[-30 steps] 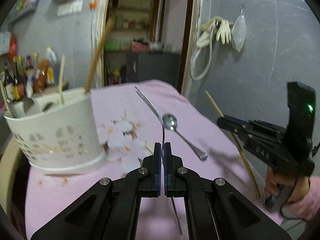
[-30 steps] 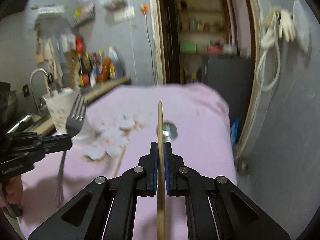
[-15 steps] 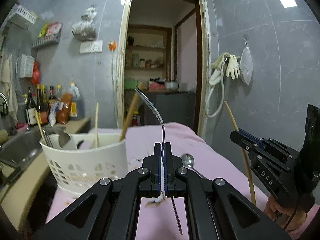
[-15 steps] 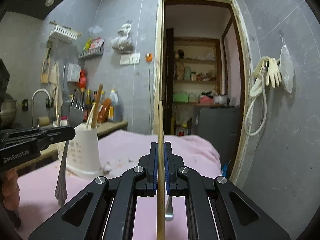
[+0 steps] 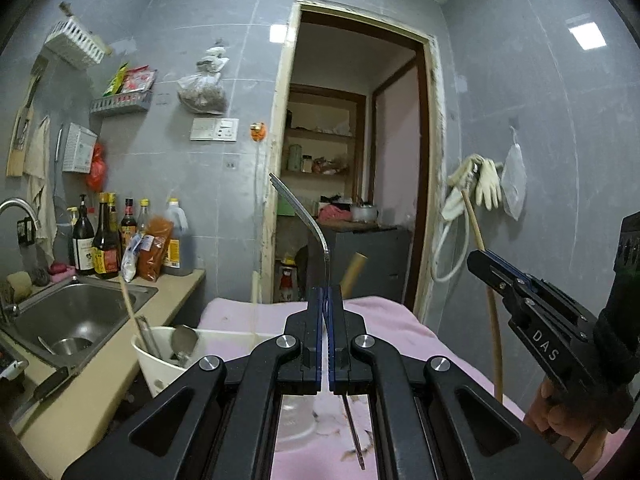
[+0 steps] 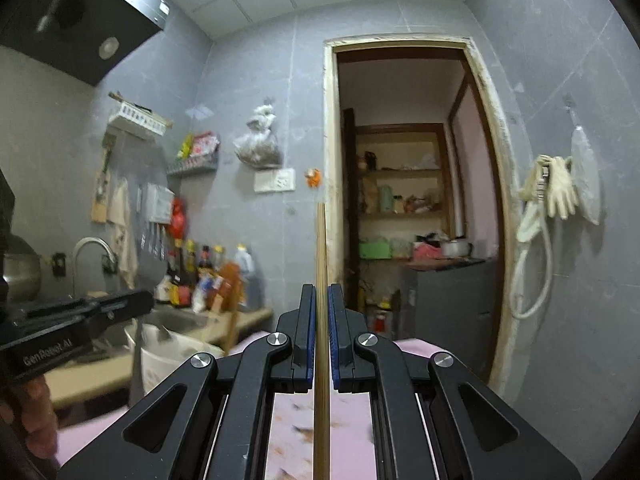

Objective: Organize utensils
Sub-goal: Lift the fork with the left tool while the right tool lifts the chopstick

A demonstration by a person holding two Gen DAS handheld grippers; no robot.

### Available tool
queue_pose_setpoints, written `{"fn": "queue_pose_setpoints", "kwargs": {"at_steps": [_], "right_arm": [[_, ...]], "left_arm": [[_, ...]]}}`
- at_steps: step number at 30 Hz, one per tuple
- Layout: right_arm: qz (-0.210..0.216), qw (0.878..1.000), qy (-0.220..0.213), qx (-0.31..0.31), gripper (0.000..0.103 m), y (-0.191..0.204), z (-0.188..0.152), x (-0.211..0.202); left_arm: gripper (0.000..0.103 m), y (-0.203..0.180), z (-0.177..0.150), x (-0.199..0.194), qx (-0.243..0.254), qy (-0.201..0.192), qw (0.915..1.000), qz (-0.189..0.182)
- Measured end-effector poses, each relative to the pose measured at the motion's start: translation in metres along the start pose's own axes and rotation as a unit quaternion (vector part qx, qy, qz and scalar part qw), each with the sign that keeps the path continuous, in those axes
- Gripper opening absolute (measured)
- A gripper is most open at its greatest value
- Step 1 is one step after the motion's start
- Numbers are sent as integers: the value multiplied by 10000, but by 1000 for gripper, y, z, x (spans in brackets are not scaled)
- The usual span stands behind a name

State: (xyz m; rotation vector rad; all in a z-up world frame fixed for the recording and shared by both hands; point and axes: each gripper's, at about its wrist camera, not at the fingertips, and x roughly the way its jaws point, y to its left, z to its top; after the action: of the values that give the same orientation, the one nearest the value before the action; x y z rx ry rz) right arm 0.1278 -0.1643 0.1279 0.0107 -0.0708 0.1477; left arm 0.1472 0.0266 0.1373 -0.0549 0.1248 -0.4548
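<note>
The left gripper (image 5: 325, 300) is clamped on a fork (image 5: 316, 228), its pads pinching the thin neck edge-on. The fork stands almost upright in the grip: its tines curve up and away to the left, above the jaws, and its handle hangs down behind them over the pink cloth (image 5: 384, 320). Its long axis runs near vertical.

The right gripper (image 6: 321, 304) is clenched on a chopstick (image 6: 320, 264). The stick passes straight through the closed pads, rising well above them and dropping below toward the cloth, so its long axis is vertical too. From the left camera the same chopstick shows off to the right, leaning slightly, with the right gripper beside it and a hand beneath.

The white holder (image 5: 160, 364) sits at the left edge of the cloth, below and left of the left gripper, next to the counter (image 5: 120, 360) and sink (image 5: 72, 316). Utensils already stand in it, and a wooden handle sticks up from its far side just beyond the left jaws. Both grippers are above its rim.

Beyond the cloth's far edge is a doorway (image 6: 408, 184); the grey wall (image 5: 532, 152) runs close along the right side. The space between the two grippers is free, above the cloth.
</note>
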Motion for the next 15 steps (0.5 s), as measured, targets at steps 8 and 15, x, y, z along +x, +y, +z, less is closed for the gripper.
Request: {"fn": "queue_pose_setpoints", "kwargs": {"at_steps": [8, 15], "right_arm": [[703, 9967, -398, 62, 4, 45, 36, 33], [1407, 9878, -539, 402, 4, 71, 59, 73]], "left_arm": [[0, 60, 32, -5, -363, -367, 9984, 245], [0, 108, 45, -1, -563, -651, 9939, 688]]}}
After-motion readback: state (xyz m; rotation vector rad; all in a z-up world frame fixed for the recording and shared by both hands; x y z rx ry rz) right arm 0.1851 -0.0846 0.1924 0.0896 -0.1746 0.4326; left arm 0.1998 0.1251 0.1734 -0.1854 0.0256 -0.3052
